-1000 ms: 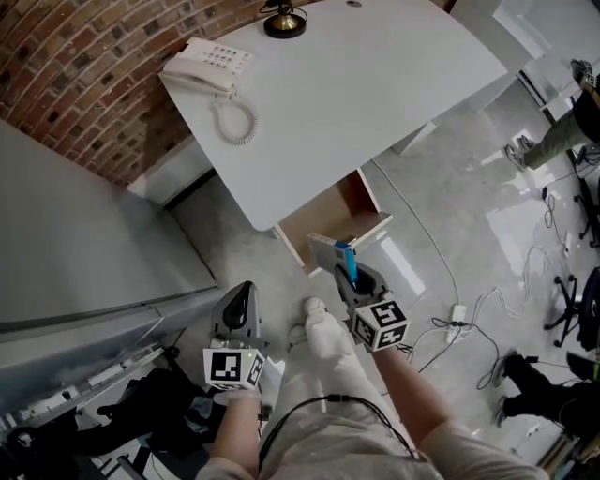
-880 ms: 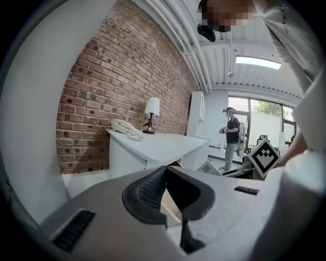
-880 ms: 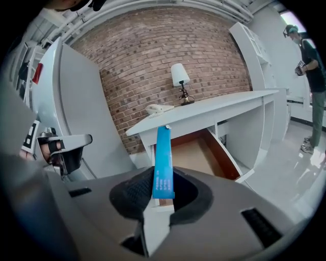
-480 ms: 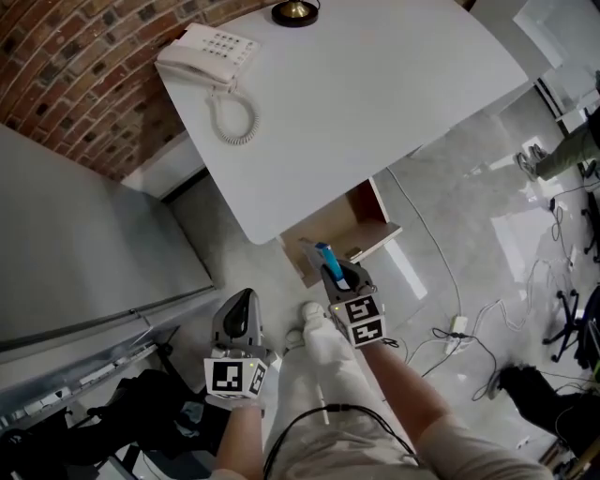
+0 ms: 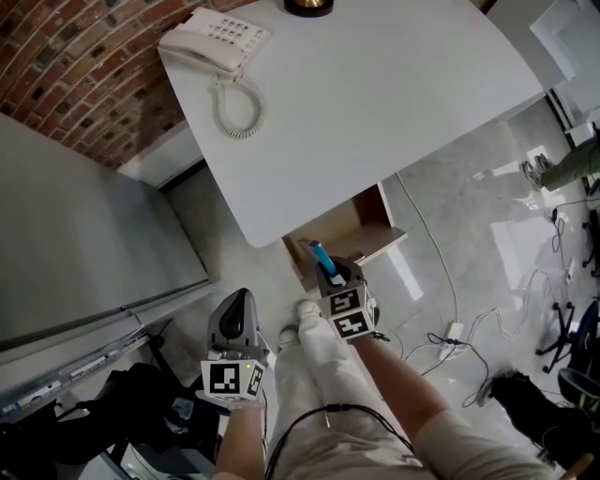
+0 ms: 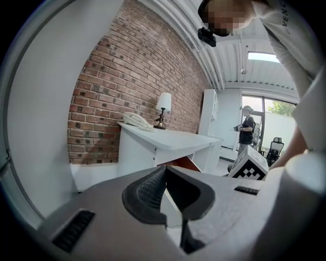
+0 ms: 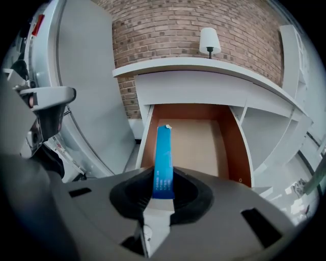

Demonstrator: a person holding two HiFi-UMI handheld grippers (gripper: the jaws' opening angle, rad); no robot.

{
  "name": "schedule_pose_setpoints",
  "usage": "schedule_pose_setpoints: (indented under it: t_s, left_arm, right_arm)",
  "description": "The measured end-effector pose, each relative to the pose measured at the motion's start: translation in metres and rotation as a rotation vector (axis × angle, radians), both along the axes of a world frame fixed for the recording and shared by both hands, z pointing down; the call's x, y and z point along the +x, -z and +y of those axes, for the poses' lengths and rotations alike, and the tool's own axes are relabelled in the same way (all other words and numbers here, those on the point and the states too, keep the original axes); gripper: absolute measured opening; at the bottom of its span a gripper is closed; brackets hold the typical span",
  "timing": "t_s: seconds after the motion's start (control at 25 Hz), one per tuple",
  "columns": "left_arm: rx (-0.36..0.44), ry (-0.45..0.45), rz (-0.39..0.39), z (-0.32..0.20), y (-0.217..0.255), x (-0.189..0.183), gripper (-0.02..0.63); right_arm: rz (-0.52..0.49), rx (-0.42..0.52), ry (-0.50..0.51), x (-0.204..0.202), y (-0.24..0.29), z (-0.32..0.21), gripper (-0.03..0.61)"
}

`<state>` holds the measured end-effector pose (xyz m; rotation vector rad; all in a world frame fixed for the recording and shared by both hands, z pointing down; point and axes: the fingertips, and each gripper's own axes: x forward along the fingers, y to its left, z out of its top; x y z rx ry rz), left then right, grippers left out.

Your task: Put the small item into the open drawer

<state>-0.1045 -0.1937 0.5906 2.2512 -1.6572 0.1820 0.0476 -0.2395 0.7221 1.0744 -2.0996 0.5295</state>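
Observation:
The small item is a flat blue stick [image 5: 319, 253], and my right gripper [image 5: 329, 273] is shut on its lower end. It stands up between the pads [image 7: 163, 168], its tip over the front of the open drawer [image 7: 196, 138]. The drawer [image 5: 386, 210] hangs out from under the white desk [image 5: 375, 103], with brown walls and a bare tan bottom. The right gripper hovers just in front of it, tilted downward. My left gripper [image 5: 240, 300] hangs lower left, beside the person's leg, shut and holding nothing [image 6: 164, 176].
A white telephone [image 5: 214, 42] and a lamp base [image 5: 309, 5] sit on the desk. A grey cabinet panel [image 5: 84, 244] stands at the left, with dark bags [image 5: 141, 403] below it. Cables and a power strip [image 5: 455, 330] lie on the floor at the right.
My right gripper has sunk toward the drawer front with the blue stick and rolled. The left gripper has dropped a little.

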Motion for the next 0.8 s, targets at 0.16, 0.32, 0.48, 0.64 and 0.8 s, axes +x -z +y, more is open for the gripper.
schedule_pose_setpoints:
  t_s: [0.16,0.32,0.48,0.64,0.8]
  left_arm:
    - [-0.004,0.024,0.0,-0.001,-0.002,-0.003,0.005]
    - [-0.009,0.04,-0.002,-0.001,-0.003,-0.005,0.006]
    - [-0.013,0.049,-0.002,-0.001,-0.003,-0.006,0.006]
    - [-0.014,0.059,0.001,0.0,-0.003,-0.009,0.006]
    - [-0.012,0.06,0.003,0.002,-0.003,-0.012,0.006]
  right_arm:
    - [0.029,-0.029,0.025,-0.003,-0.009,-0.001,0.08]
    - [0.069,-0.051,0.065,-0.008,-0.017,-0.001,0.081]
    - [0.107,-0.071,0.101,-0.013,-0.024,-0.003,0.083]
    - [0.131,-0.102,0.111,-0.017,-0.03,-0.005,0.083]
    - [0.154,-0.134,0.133,-0.021,-0.038,-0.004,0.086]
